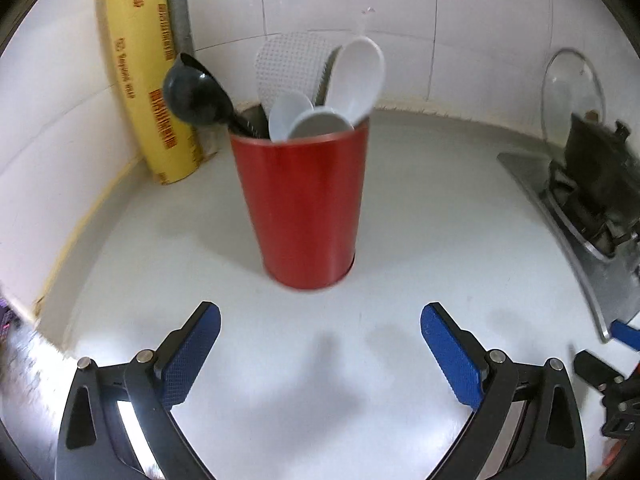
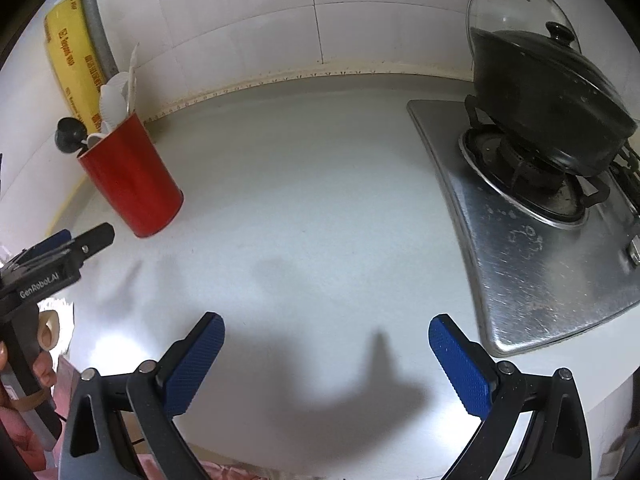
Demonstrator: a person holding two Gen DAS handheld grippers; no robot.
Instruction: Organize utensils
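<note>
Fingers (image 1: 452, 356) spread wide, left gripper (image 1: 320, 320) angled down toward red cup (image 1: 300, 208)

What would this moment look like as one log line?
left gripper open, empty | right gripper open, empty | utensils in red holder | counter bare between

a home kitchen: white tiled wall (image 2: 240, 20) behind a pale counter (image 2: 320, 200), a gas stove (image 2: 532, 248) carrying a black lidded pot (image 2: 548, 112) at the right edge, a roll of cling film (image 1: 140, 80) in the left corner.
</note>
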